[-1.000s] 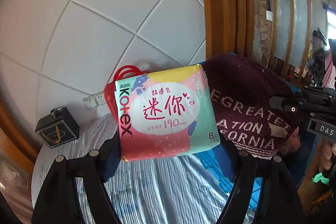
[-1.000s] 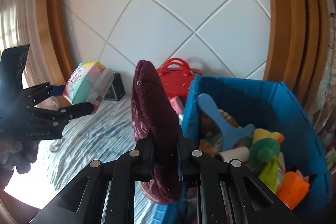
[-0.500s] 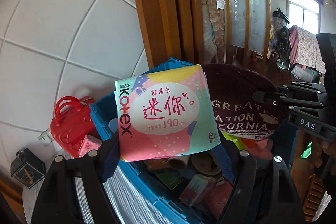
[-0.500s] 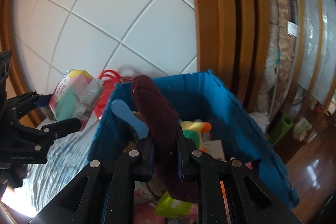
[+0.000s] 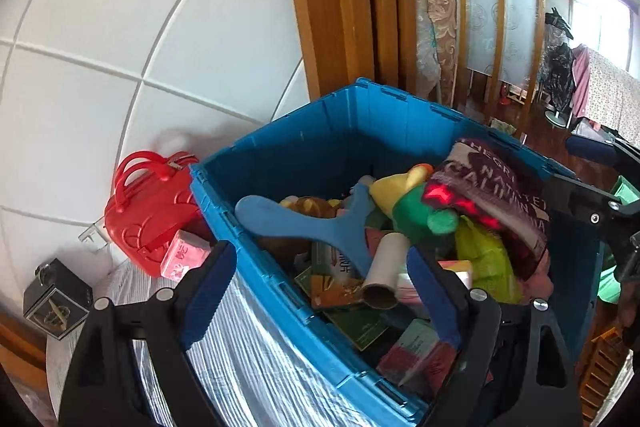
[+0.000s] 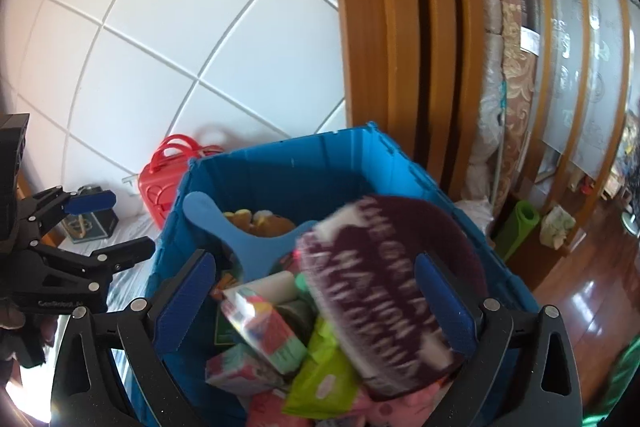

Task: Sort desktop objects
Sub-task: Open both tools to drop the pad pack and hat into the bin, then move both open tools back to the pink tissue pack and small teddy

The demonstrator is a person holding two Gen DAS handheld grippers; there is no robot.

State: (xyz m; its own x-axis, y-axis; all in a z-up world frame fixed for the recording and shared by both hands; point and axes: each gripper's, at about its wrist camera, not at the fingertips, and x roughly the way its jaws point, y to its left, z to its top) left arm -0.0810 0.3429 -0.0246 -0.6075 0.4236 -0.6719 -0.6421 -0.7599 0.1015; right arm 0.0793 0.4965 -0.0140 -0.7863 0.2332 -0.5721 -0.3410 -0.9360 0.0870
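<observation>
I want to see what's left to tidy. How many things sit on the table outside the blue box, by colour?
Red: 1, the handbag
Pink: 1, the small packet
Black: 1, the little box
Total: 3

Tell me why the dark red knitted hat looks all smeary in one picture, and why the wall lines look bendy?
Right wrist view: the dark red knitted hat with white letters is motion-blurred, lying loose in the blue plastic crate between the opening jaws of the right gripper. Left wrist view: the hat is sharper. Both views: the fisheye lens curves the white tiled wall, and the corners go dark.
</observation>
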